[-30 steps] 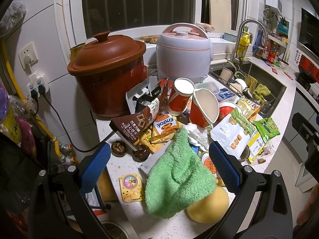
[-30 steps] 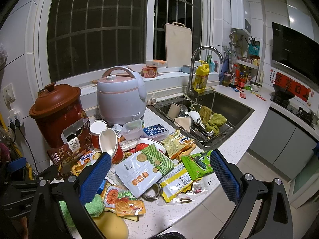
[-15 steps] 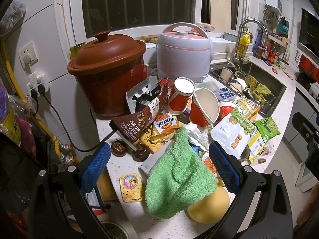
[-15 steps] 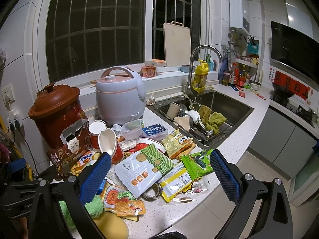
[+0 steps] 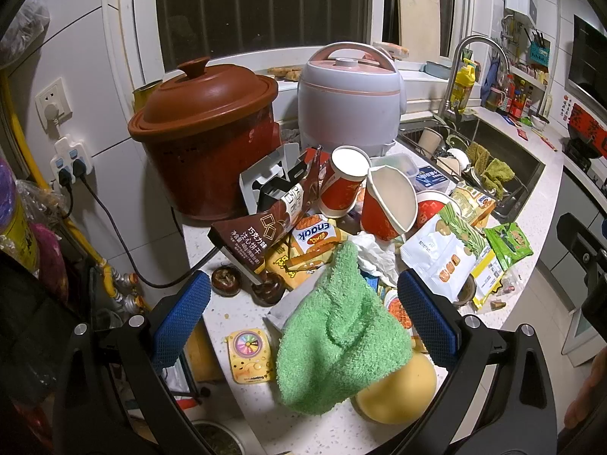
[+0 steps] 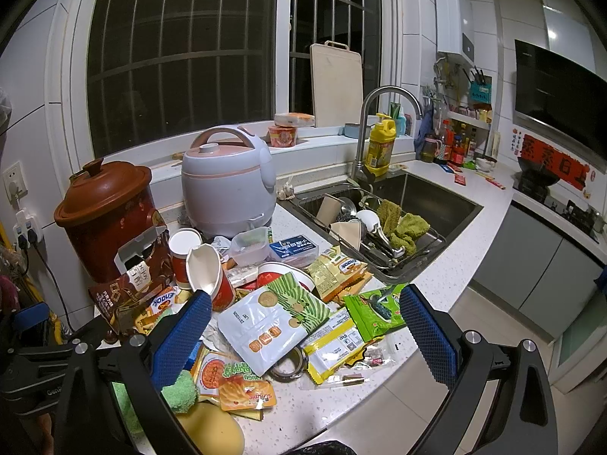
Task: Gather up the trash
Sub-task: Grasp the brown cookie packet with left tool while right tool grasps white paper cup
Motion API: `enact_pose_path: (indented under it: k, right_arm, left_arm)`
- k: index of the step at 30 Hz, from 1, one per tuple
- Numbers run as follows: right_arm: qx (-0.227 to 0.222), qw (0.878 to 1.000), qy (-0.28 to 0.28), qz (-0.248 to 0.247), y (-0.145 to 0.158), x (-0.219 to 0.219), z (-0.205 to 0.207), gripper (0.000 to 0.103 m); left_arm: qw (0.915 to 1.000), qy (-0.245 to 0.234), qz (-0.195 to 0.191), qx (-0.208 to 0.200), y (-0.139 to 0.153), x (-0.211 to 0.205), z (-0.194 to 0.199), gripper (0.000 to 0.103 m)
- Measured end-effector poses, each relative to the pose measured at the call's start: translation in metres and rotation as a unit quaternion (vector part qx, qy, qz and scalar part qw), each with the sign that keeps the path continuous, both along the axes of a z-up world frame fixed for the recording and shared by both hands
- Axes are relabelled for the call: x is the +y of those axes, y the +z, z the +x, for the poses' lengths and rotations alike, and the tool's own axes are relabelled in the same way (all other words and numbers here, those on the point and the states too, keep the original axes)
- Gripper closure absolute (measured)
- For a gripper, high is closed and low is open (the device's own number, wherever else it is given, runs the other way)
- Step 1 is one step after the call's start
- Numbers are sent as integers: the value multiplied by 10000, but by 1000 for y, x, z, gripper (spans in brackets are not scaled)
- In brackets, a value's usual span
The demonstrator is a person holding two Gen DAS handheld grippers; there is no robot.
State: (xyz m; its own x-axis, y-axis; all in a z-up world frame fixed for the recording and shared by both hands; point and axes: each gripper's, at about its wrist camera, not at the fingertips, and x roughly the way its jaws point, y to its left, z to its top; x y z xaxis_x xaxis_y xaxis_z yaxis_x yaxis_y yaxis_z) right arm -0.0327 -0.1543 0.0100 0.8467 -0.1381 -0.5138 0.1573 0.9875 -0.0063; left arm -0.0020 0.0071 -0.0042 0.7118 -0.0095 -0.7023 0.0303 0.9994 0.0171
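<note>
A heap of trash covers the white counter (image 6: 428, 295): several snack wrappers, a white pouch (image 6: 265, 326), a green packet (image 6: 375, 311), two red paper cups (image 5: 343, 185) (image 5: 385, 204), a brown chocolate box (image 5: 261, 231) and crumpled tissue (image 5: 373, 252). A green cloth (image 5: 337, 333) lies draped over a yellow round object (image 5: 398, 390). My left gripper (image 5: 301, 314) hangs open above the cloth. My right gripper (image 6: 303, 335) stands open above the pouch and wrappers. Neither holds anything.
A brown clay pot (image 5: 205, 132) and a pale rice cooker (image 5: 349, 98) stand behind the heap. To the right lies a sink (image 6: 425, 204) with a dish rack, faucet and cloths. A plugged socket and cable (image 5: 72, 163) are on the left wall.
</note>
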Motion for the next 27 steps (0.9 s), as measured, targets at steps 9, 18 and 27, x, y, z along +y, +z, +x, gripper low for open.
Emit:
enact_pose_path:
  k: [9, 18, 27]
  right_arm:
    - [-14, 10000, -14, -11, 1, 2, 0, 5]
    - [-66, 9991, -81, 404, -10, -10, 2, 5]
    - [980, 9899, 1019, -129, -42, 44, 78, 5]
  left_arm:
    - [9999, 13, -57, 147, -8, 3, 1, 7]
    - [9986, 122, -438, 269, -17, 16, 2, 7]
    - [9966, 474, -360, 566, -38, 51, 1, 7]
